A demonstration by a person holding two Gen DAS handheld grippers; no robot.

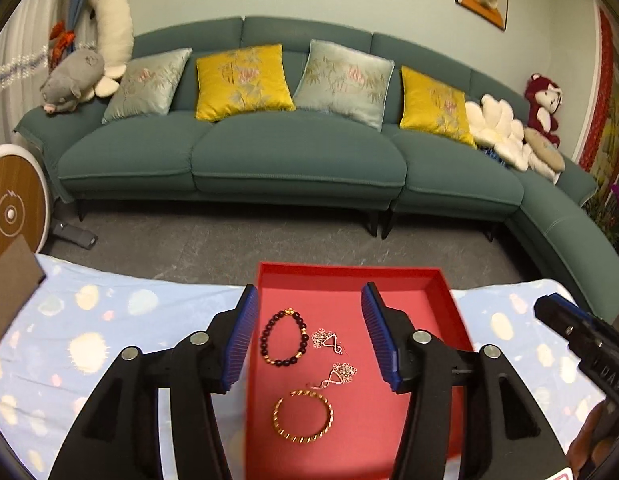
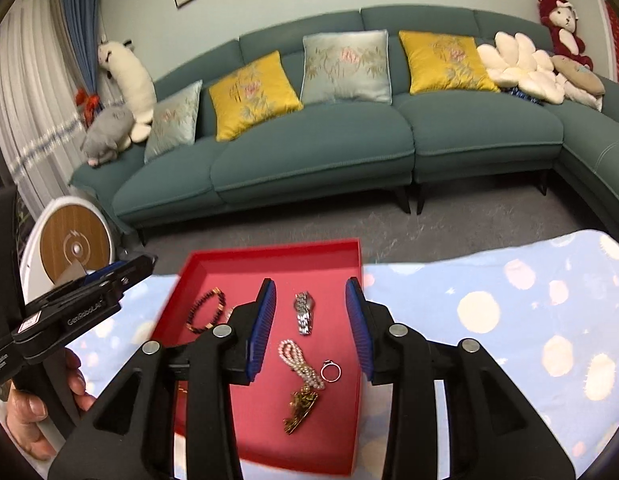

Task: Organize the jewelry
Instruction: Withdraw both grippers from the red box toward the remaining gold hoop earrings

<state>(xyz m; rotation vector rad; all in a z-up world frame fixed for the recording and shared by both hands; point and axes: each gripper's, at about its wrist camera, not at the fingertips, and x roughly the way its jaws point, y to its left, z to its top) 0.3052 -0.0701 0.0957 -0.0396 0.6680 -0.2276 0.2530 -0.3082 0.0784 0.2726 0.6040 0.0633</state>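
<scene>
Over the red tray (image 1: 449,304) on the worktop, both hand-held grippers hang spread and empty: left hand-held gripper (image 1: 309,336) framing the beaded bracelet (image 1: 283,338), right hand-held gripper (image 2: 311,330) framing the watch (image 2: 304,314), likely because the jewelry already lies inside.

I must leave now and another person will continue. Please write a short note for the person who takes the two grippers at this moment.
Left gripper: open, holds nothing, above the left part of the red tray.
Right gripper: open, holds nothing, above the right part.
In the tray: bead bracelet, two earrings, gold bangle, watch, pearl strand, ring, gold pendant.
Done: every piece in view lies in the tray.
Left: no jewelry shows on the cloth; perhaps only tidy the pieces.
</scene>
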